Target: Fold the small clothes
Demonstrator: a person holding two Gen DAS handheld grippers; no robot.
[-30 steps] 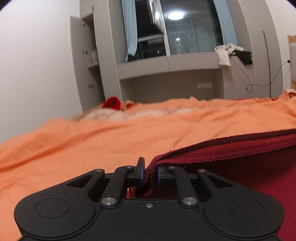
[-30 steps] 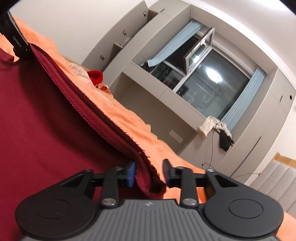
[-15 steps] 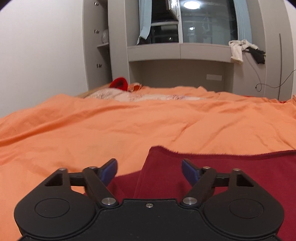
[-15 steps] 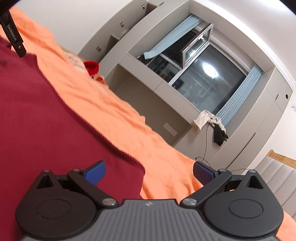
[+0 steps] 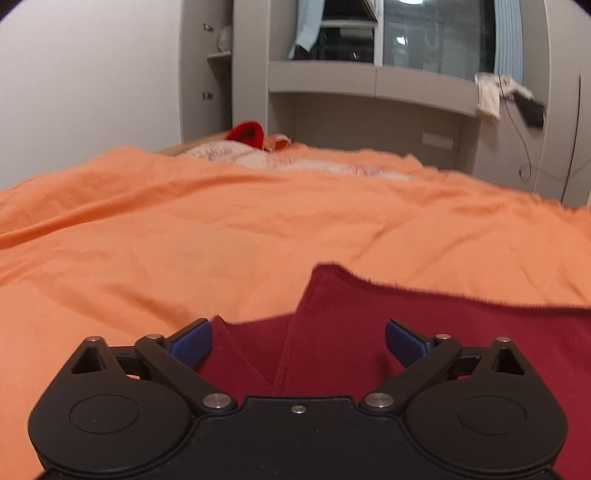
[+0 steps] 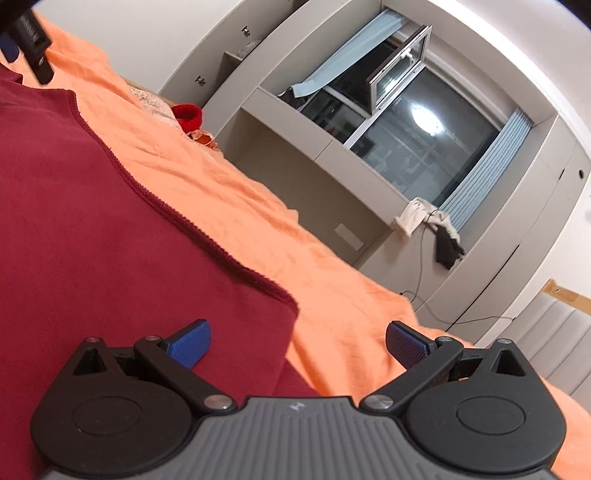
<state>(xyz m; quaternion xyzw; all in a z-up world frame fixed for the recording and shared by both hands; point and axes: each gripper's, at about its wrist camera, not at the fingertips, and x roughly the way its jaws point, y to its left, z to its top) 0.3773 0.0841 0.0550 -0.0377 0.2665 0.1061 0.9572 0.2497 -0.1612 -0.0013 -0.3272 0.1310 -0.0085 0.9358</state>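
A dark red knit garment (image 5: 424, 332) lies flat on the orange bedcover (image 5: 221, 229), with one layer folded over another. My left gripper (image 5: 298, 341) is open and empty just above the garment's left corner. In the right wrist view the same garment (image 6: 110, 240) fills the left side, and my right gripper (image 6: 298, 341) is open and empty over its right corner. The left gripper (image 6: 27, 40) shows at the top left of that view.
A bright red item (image 5: 246, 133) and a pale patterned cloth (image 5: 229, 152) lie at the far end of the bed. Grey cabinets and a window (image 5: 424, 33) stand behind. Clothes (image 5: 491, 94) and a cable hang from the ledge.
Both grippers let go of the garment's hem and opened wide. The raised edge dropped flat onto the bed. Both grippers then drew back a little.
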